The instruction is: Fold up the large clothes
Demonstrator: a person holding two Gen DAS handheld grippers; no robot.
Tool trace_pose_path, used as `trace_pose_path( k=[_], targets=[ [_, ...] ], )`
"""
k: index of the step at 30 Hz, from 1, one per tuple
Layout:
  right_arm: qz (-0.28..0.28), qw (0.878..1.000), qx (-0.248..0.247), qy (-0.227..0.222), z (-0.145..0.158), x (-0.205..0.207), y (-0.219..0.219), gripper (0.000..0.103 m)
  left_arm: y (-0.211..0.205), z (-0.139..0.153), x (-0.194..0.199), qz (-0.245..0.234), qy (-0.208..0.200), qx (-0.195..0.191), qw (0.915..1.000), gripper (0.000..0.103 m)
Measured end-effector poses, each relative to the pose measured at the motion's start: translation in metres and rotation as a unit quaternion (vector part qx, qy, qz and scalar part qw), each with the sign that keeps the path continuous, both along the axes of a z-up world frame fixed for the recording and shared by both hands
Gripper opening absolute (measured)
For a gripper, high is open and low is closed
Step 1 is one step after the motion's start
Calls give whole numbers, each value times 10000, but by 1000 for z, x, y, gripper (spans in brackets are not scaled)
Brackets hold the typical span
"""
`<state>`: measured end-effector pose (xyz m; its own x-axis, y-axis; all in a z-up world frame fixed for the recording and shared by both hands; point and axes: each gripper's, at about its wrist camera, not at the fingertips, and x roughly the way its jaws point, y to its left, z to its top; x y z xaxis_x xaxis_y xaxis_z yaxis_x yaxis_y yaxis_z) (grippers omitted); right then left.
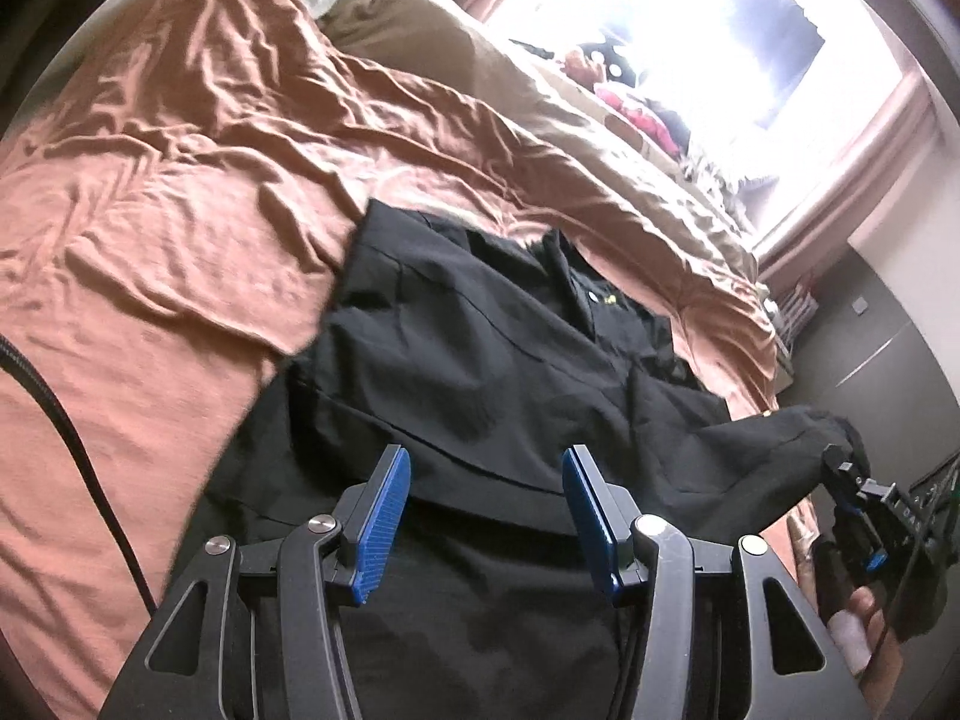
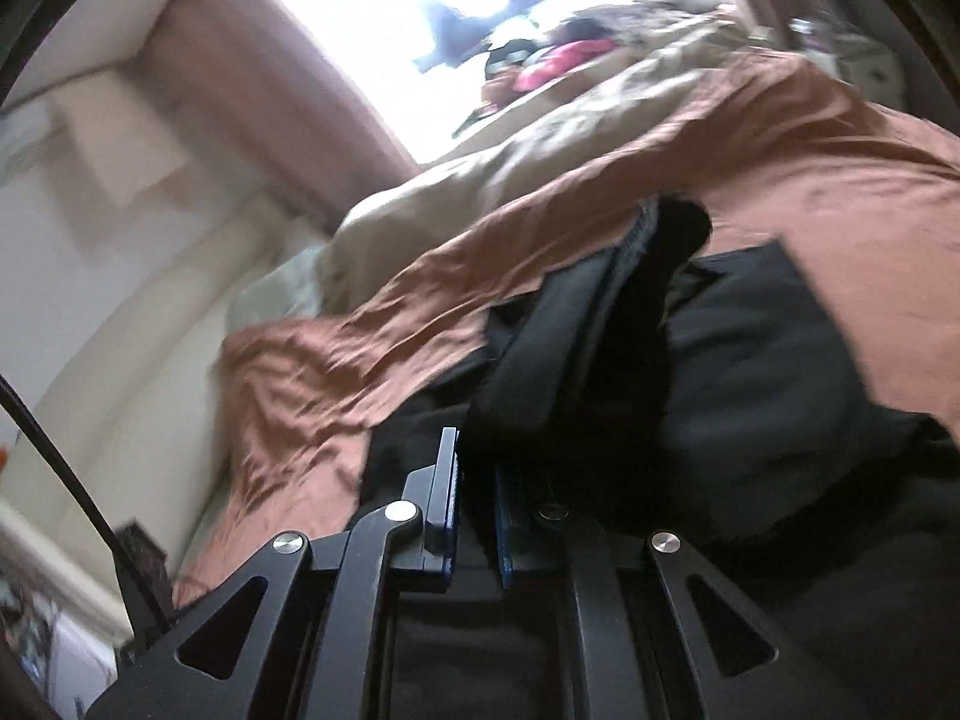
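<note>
Mid-fold on a large black shirt-like garment with a collar and small pale buttons (image 1: 480,348), spread across the near part of a bed covered by a crumpled rust-orange sheet (image 1: 180,180). Right tool (image 2: 477,510) pinched nearly closed on a bunched black fold of that garment, apparently a sleeve or side edge, lifted clear of the bed; seen from the left wrist view as the far tool (image 1: 840,480) with cloth draped from it. Left tool (image 1: 486,510) wide open, blue pads apart, gripping nothing, hovering just above the garment's lower body. Judged step: carrying the lifted side inward over the torso. Next move likely needs the held fold laid flat across the middle without dragging the rest, with the left tool free to pin or smooth the lower hem. Near bed edge close under both tools, some black cloth possibly hanging over it; cannot tell how much. Plenty of open sheet to the far left; beige bedding (image 1: 432,42) and clutter by the bright window (image 1: 690,30) well apart
</note>
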<state>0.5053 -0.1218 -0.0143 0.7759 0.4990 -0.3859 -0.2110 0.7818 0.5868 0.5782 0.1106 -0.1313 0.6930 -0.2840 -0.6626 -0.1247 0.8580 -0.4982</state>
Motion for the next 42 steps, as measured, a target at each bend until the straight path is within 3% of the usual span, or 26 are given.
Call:
trace_pose_path(
  k=[5, 8, 13, 15, 16, 19, 23, 28, 35, 39, 42],
  targets=[
    [642, 9971, -375, -153, -3, -5, 67, 7, 26, 6, -11, 185, -67, -104, 9998, 55],
    [868, 9944, -593, -101, -16, 3, 86, 7, 46, 8, -16, 342, -82, -203, 9992, 55],
    [1218, 9896, -558, 514, -32, 45, 120, 8, 71, -1, -21, 521, 78, -432, 9977, 55],
    [1337, 9871, -515, 715, -39, 55, 123, 12, 77, -3, -21, 575, 114, -471, 9972, 55],
    [1329, 9871, -484, 755, -38, 66, 121, 20, 79, -2, -22, 591, 106, -502, 9969, 55],
    [1161, 9895, -385, 768, -33, 67, 101, 66, 82, -2, -22, 642, 78, -545, 9964, 55],
    [774, 9925, -352, 874, -25, 49, 60, 68, 78, -6, -17, 584, 111, -638, 9962, 55],
    [-351, 9920, -573, 1066, -34, 22, -12, 68, 57, -18, -2, 361, 286, -431, 9980, 55],
    [-1243, 9784, 57, 1652, -67, 16, -115, 68, 27, -53, 17, 147, 853, 69, 9962, 55],
    [-1393, 9736, 274, 1790, -69, 13, -138, 68, 13, -74, 27, 125, 1184, 578, 9912, 55],
    [-1438, 9681, 657, 1944, -80, 13, -160, 68, 9, -81, 29, 234, 1204, 731, 9898, 56]
  ],
)
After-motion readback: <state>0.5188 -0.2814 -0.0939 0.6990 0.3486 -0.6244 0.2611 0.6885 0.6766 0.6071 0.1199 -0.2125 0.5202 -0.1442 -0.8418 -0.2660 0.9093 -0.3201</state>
